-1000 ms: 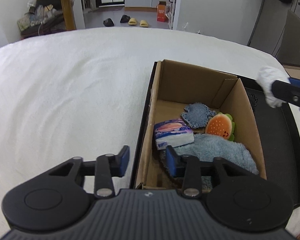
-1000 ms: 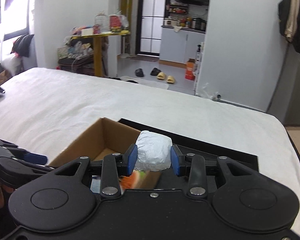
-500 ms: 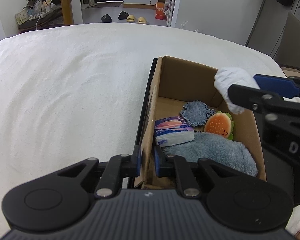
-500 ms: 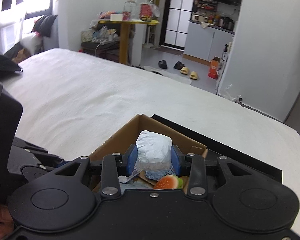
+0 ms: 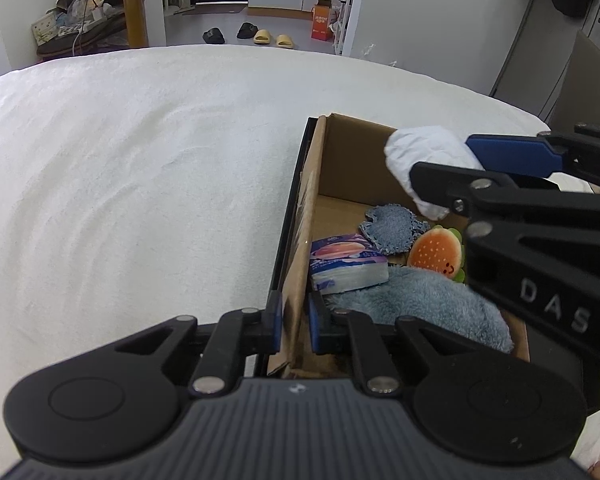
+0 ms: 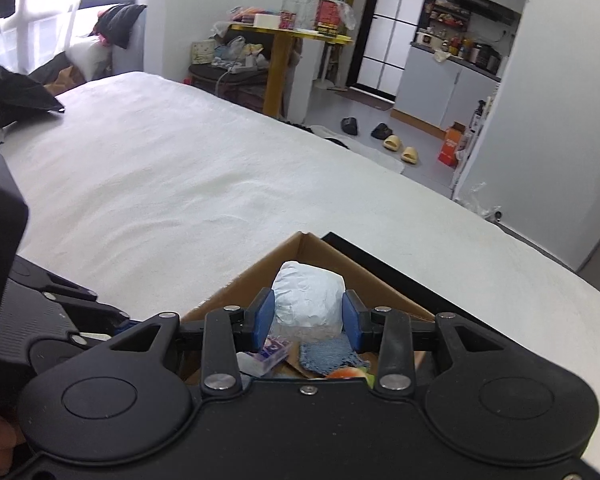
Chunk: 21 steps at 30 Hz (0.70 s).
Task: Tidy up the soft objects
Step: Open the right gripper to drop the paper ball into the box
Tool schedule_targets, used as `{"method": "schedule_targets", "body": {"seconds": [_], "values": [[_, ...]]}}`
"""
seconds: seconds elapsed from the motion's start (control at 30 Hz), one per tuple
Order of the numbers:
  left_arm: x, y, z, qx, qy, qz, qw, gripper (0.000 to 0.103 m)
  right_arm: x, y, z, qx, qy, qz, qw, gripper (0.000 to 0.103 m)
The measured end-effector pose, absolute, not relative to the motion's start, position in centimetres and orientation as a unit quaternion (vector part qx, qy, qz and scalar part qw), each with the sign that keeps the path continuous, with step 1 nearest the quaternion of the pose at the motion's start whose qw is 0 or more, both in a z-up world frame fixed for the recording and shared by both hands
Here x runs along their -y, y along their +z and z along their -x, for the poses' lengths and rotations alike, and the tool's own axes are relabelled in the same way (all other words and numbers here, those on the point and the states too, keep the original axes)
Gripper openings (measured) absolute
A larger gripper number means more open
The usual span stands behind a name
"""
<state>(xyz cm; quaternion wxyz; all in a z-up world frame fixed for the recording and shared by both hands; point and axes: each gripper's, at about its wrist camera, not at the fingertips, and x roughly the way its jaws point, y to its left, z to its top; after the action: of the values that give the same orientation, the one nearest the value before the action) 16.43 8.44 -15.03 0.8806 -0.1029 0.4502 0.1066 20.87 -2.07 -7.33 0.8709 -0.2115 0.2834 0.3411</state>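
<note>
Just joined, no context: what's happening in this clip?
A person with two handheld grippers is packing soft items into a cardboard box on a white bed. The left gripper is clamped on the box's near wall. The right gripper holds a white bundle above the open box, not yet released. Inside lie a tissue pack, a denim piece, a burger plush and a blue fluffy cloth.
</note>
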Motion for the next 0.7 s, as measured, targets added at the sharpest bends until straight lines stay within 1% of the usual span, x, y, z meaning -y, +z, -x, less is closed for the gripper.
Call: {"method": "schedule_targets", "body": {"seconds": [0.23, 0.27, 0.3, 0.37, 0.4, 0.53, 0.7], "values": [[-8.2, -15.1, -16.6, -0.451, 0.111, 0.100, 0.880, 0.012, 1.3, -7.4, -20.6, -0.286, 0.348, 0.221, 0.865, 0.037], [-8.2, -15.1, -16.6, -0.451, 0.112, 0.099, 0.880, 0.012, 1.3, -7.3, -20.7, -0.286, 0.347, 0.222, 0.865, 0.040], [-8.2, -15.1, -16.6, -0.451, 0.112, 0.098, 0.880, 0.012, 1.2, -7.2, -20.6, -0.284, 0.344, 0.225, 0.866, 0.049], [-8.2, -15.1, -16.6, -0.453, 0.115, 0.096, 0.879, 0.013, 1.2, -7.1, -20.4, -0.276, 0.342, 0.232, 0.867, 0.061], [-8.1, -15.1, -16.7, -0.453, 0.116, 0.095, 0.879, 0.013, 1.1, -7.1, -20.4, -0.275, 0.344, 0.233, 0.867, 0.062], [-8.0, -15.0, -16.6, -0.452, 0.117, 0.091, 0.880, 0.013, 1.6, -7.1, -20.5, -0.283, 0.339, 0.229, 0.868, 0.063], [-7.9, -15.0, -16.6, -0.453, 0.122, 0.084, 0.879, 0.016, 2.5, -7.2, -20.4, -0.286, 0.332, 0.223, 0.871, 0.063]]}}
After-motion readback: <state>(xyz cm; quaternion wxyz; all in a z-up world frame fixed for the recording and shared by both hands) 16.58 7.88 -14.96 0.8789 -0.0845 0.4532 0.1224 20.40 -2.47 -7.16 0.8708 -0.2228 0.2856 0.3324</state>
